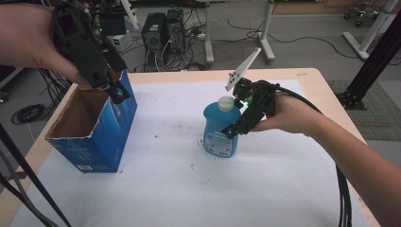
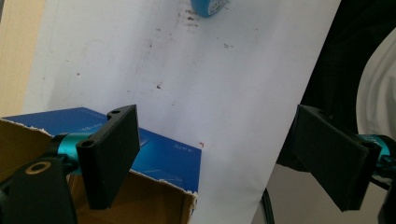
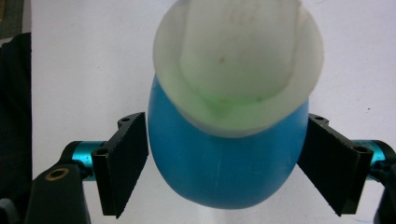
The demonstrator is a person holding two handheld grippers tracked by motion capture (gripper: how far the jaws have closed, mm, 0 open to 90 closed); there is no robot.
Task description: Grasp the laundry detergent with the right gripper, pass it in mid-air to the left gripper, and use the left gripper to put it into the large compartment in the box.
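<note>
Blue bottle (image 1: 220, 130) upright mid-worktop (image 1: 265, 189), right hand-held gripper (image 1: 235, 128) clasping its sides; open box (image 1: 94, 125) well apart at the left edge, left hand-held gripper (image 1: 115, 94) released above its rim, bare white sheet (image 1: 165, 156) between them.

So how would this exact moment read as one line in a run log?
right claw: closed around blue bottle, upright on table | left claw: open, above open blue box

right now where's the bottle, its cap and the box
bottle (image 1: 218, 135), high view, on its blue body
cap (image 3: 238, 60), right gripper view, on its white top
box (image 1: 111, 127), high view, on its blue side wall
</note>
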